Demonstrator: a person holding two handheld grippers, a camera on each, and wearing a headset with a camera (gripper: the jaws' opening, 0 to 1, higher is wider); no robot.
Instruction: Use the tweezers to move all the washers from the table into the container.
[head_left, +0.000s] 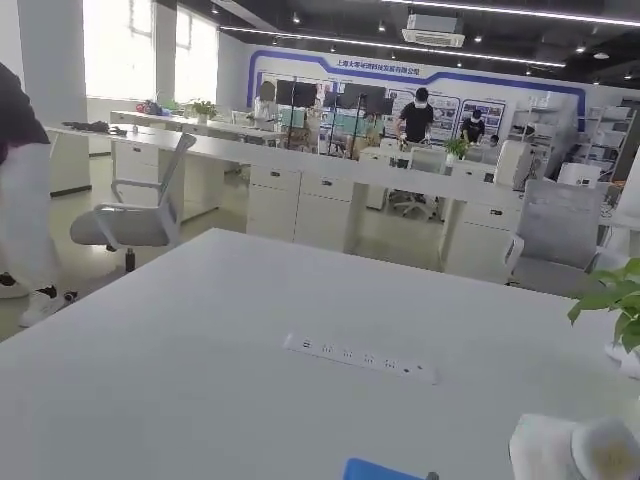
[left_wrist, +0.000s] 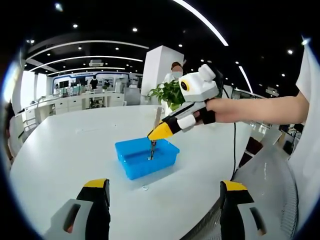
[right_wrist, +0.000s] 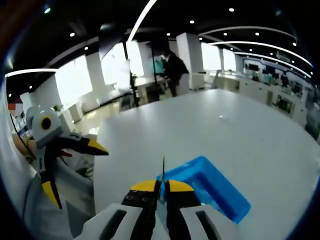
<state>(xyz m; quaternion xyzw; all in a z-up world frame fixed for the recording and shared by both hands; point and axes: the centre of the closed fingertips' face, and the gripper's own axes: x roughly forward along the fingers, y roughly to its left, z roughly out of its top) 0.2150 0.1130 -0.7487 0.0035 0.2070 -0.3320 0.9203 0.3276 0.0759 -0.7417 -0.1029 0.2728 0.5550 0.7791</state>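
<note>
**Tweezers over the container, one washer in sight on the table**

My left gripper (left_wrist: 164, 186) sits idle with its jaws spread wide and nothing between them, low over the near edge of the table (left_wrist: 65, 150). Just beyond it, a single small washer (left_wrist: 145, 188) lies on the white top, close in front of the blue container (left_wrist: 131, 165). Further right, my right gripper (left_wrist: 159, 133) is clamped on the tweezers (left_wrist: 151, 148), whose tips point down inside the container. The right gripper view agrees: jaws pressed together on the thin blades, with the container just ahead.

I cannot tell whether the tweezer tips carry a washer, and the container's contents are too small to make out. My read is that a drop-off is in hand and at least that one washer remains to be fetched. I see no others on the table.

The surface is a broad, plain white tabletop. In the head view there is a grey office chair (head_left: 135, 215) off to the left, a white power strip (head_left: 360, 357) on the table, and a green plant (head_left: 612, 298) at the right edge. The room beyond is an open office with rows of white desks, bright windows and a few people standing far back.
</note>
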